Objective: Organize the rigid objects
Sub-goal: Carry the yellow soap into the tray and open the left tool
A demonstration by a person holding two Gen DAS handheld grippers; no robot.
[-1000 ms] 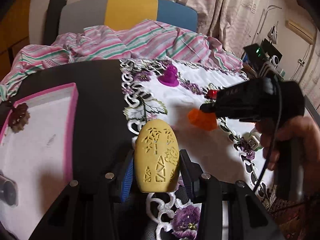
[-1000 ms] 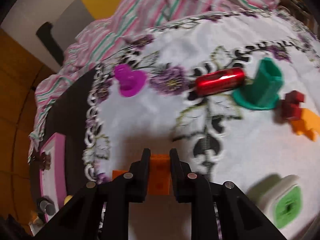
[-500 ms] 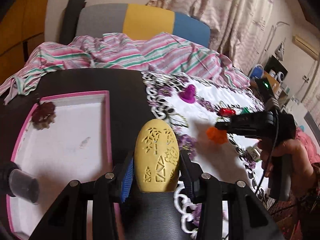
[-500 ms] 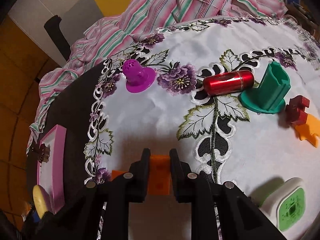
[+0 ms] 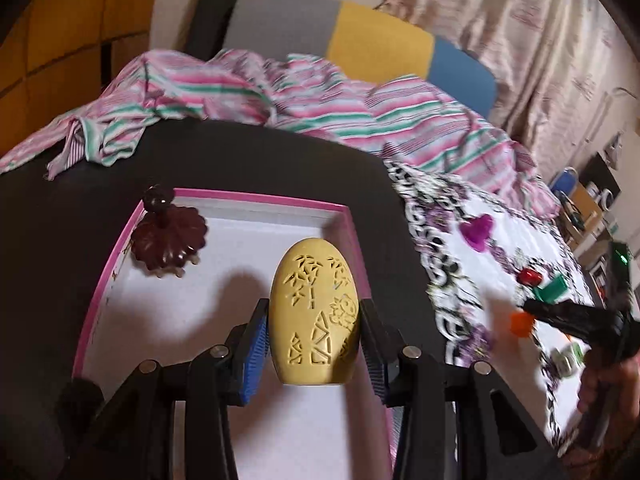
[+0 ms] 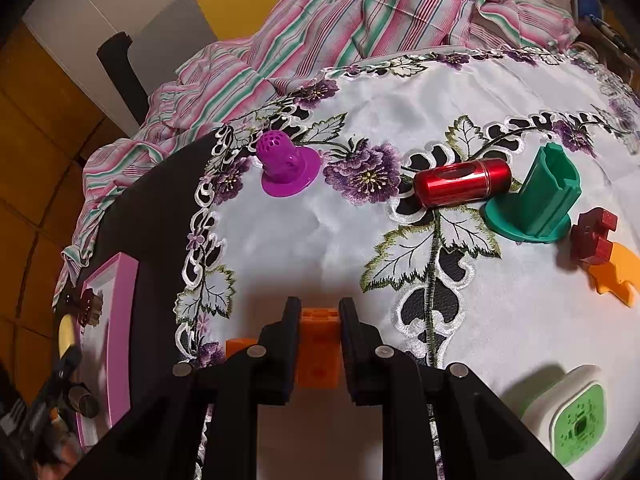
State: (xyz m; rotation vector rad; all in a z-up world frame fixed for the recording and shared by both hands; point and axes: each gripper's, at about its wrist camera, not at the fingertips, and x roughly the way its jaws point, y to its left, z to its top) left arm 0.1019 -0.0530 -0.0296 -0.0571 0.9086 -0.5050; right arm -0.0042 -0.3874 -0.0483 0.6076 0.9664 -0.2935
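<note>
- The pink-rimmed tray (image 5: 348,216) now lies right under your left claw (image 5: 314,344); a second ago it sat off to that claw's left, so the drop-off looks close.
- Your left claw stays clenched on the yellow carved egg (image 5: 314,316), held above the tray floor, right of the dark red flower piece (image 5: 168,240).
- Your right claw (image 6: 320,344) keeps gripping the orange block (image 6: 319,348), lifted over the embroidered cloth (image 6: 320,232); the tray is far to its left.
</note>
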